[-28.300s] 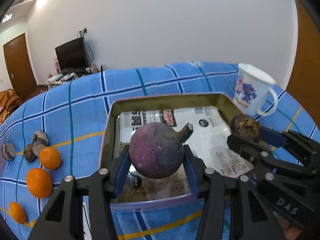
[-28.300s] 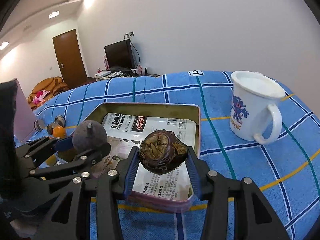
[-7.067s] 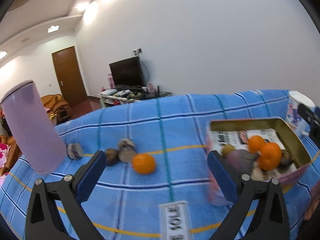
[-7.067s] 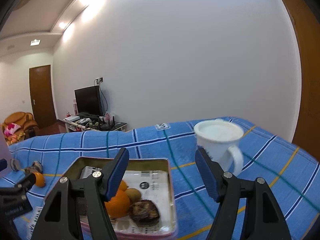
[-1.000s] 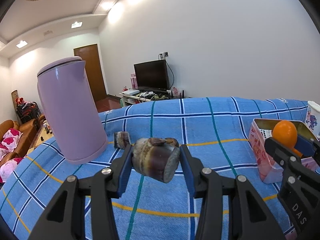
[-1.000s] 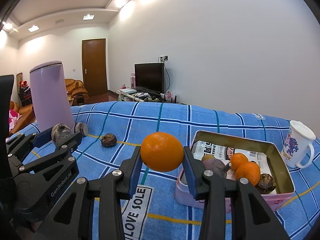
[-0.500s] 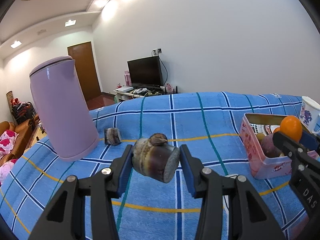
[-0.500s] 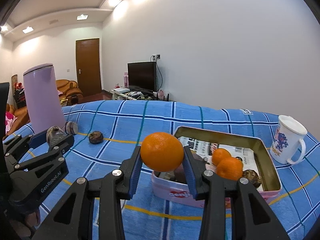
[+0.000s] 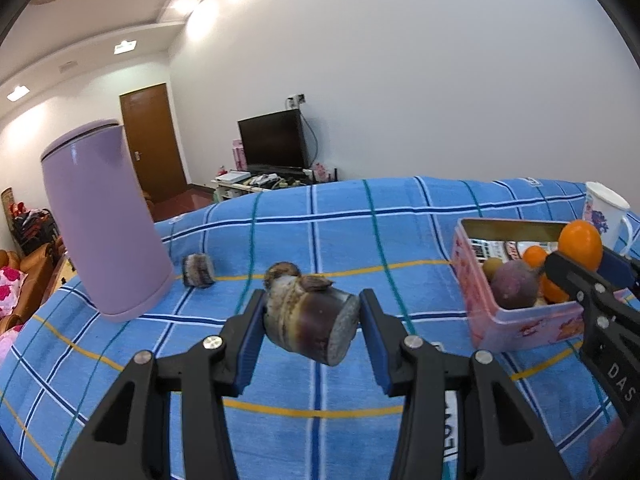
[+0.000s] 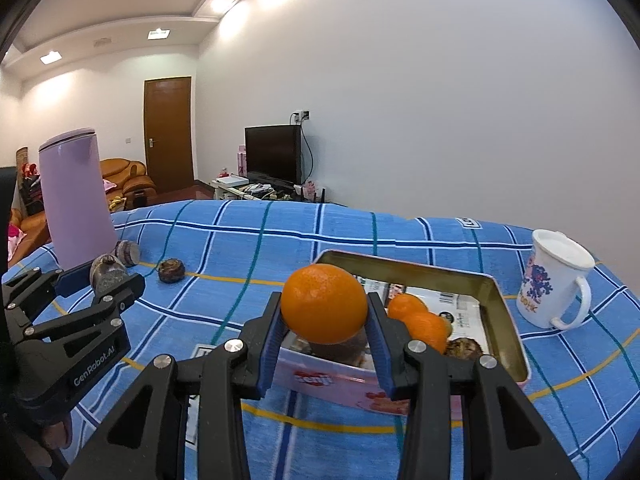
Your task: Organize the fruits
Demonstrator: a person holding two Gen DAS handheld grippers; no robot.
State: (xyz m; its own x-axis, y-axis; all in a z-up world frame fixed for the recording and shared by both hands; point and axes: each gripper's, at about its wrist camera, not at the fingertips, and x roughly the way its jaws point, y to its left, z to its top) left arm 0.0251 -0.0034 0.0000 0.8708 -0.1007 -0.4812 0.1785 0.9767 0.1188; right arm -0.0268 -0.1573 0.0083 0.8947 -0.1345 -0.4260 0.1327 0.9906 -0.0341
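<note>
My left gripper is shut on a brown cut fruit piece and holds it above the blue cloth, left of the pink tin. My right gripper is shut on an orange and holds it over the near left corner of the tin. The tin holds two oranges, a purple round fruit and a dark wrinkled fruit. A brown fruit and another cut piece lie on the cloth by the kettle.
A tall lilac kettle stands at the left on the blue checked cloth. A white mug stands right of the tin. Beyond the bed are a TV, a door and sofas.
Both grippers have moved right toward the tin with their loads. The orange now hangs over the tin's near corner; the tin looks closer in the left wrist view.
</note>
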